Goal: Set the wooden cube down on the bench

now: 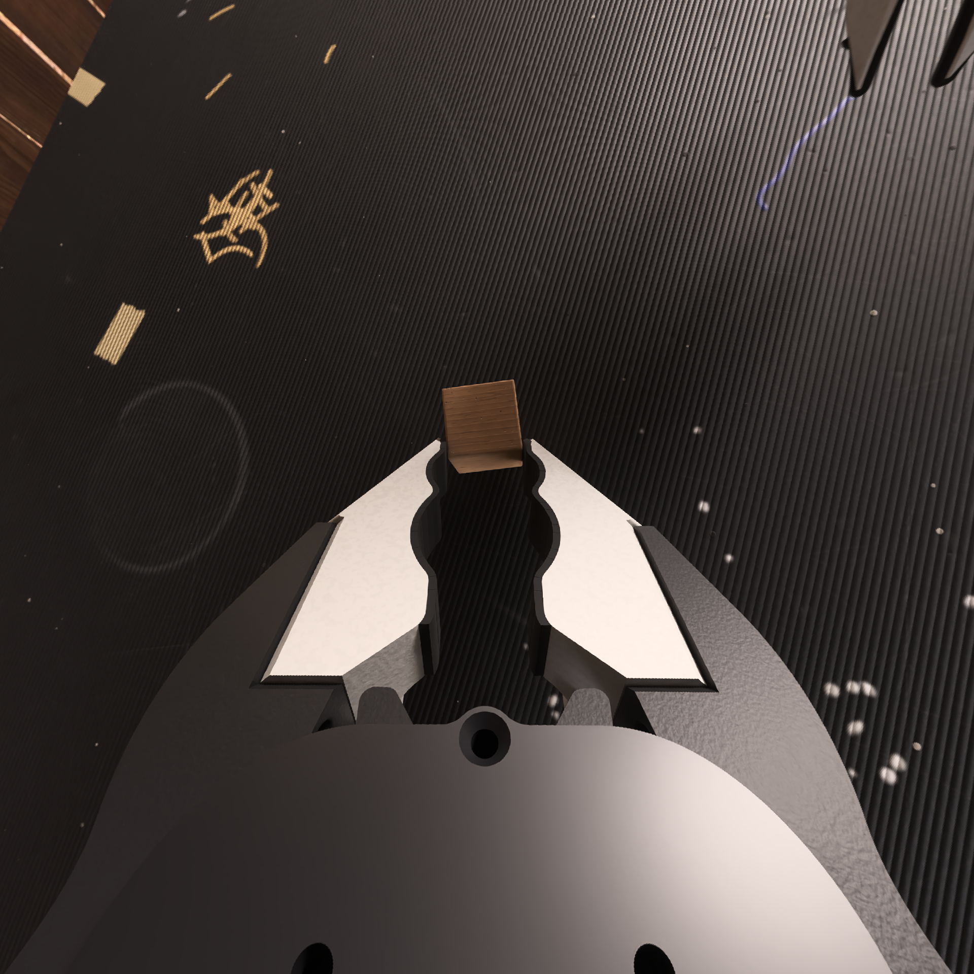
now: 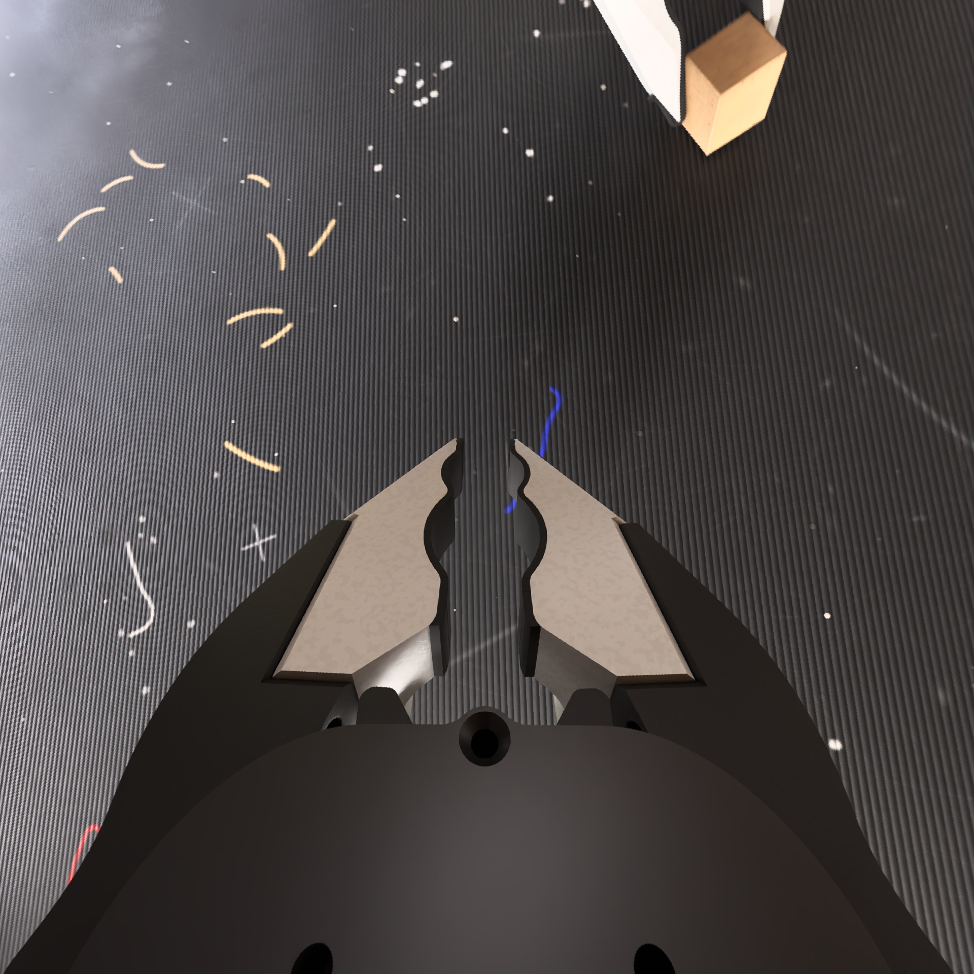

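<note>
Left hand-held gripper [image 1: 483, 448]: fingertips clamp the cube [image 1: 482, 428] at frame centre; cube protrudes beyond the tips, above the desk [image 1: 632, 316]. Contact between cube and desk: cannot tell.

Right hand-held gripper [image 2: 486, 445]: jaws narrow, a slim gap between them, nothing held.

Desk: black ribbed mat. White specks [image 1: 848, 695] lower right in left view. Faint ring mark [image 1: 176, 474] mid left. Tan tape strip [image 1: 119, 333] and gold marking [image 1: 240, 216] farther, left. Blue thread [image 1: 801, 153] upper right. Tan curved shavings [image 2: 258, 316] upper left in right view.

Far: wooden boards [image 1: 26, 89] at upper left corner, beyond the mat edge.
</note>
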